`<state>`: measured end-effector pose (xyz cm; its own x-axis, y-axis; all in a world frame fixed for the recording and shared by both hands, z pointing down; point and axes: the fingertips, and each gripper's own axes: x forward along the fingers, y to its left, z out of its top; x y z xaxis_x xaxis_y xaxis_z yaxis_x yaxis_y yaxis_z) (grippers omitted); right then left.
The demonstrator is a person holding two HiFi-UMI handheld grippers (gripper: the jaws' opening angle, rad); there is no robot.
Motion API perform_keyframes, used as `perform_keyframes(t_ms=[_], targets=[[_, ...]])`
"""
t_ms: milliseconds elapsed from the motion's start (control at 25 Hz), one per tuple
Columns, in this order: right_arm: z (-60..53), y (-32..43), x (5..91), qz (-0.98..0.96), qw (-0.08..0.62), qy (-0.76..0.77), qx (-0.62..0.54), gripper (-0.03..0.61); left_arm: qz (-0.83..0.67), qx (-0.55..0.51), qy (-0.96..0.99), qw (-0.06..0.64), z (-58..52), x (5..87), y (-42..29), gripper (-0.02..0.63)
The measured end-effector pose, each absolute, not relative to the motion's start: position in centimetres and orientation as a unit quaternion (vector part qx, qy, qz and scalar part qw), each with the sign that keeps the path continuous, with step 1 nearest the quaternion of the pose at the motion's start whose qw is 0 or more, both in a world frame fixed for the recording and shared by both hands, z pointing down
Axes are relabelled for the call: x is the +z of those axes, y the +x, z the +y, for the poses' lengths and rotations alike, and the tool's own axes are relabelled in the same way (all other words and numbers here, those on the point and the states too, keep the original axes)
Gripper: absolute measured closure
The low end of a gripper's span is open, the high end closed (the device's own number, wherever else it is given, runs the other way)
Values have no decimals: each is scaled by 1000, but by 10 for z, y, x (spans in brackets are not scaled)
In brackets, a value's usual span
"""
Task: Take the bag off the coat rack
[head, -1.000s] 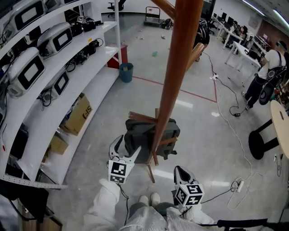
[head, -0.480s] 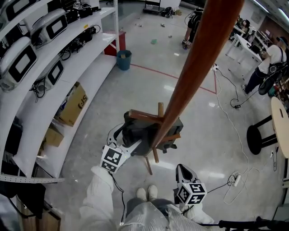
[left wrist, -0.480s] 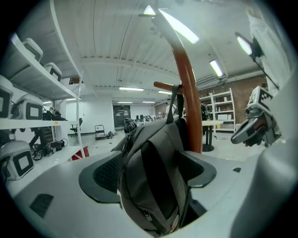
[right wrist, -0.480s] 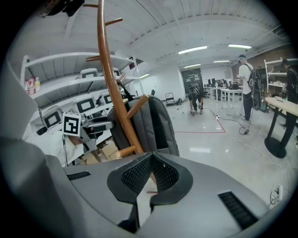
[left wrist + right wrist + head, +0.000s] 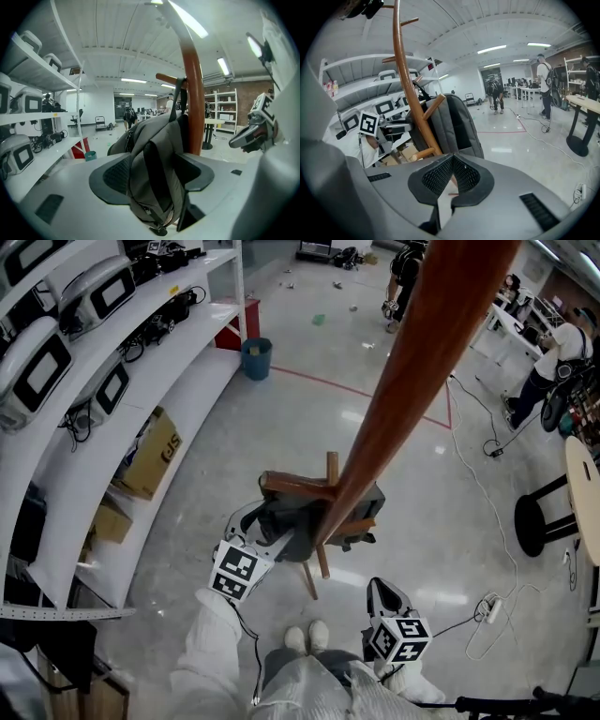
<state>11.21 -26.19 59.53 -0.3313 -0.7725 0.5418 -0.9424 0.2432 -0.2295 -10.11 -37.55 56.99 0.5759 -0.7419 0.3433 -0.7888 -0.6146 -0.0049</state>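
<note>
A grey bag hangs low on the brown wooden coat rack, against its pole and short pegs. My left gripper is at the bag's left side. In the left gripper view a fold of the bag fills the gap between the jaws. The left gripper is closing, and both pads touch the fabric. The pole rises just behind the bag. My right gripper hangs lower right of the rack, apart from it, shut with nothing held. From the right gripper I see the bag and the pole ahead.
White shelves with devices line the left, with a cardboard box on the bottom shelf. A blue bin stands farther back. At right are a black stool, floor cables and a person. My shoes are close to the rack's base.
My left gripper has moved up from below the bag's left corner and now has the bag's side between its jaws. The right gripper has barely moved.
</note>
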Motion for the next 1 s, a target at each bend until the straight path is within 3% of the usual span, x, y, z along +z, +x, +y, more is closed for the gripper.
perform_keyframes(t_ms=[200,320,1000], targets=[[-266,113,595,-772,160,555,265,566,-426,155,886,94,-367,575,-95,420],[-268,116,594,-772,160,556,263,566,-422,149,888,108,-361,574,-91,450],[-273,105,591,-777,157,551,259,566,-474,133,858,149,-342,559,-92,488]])
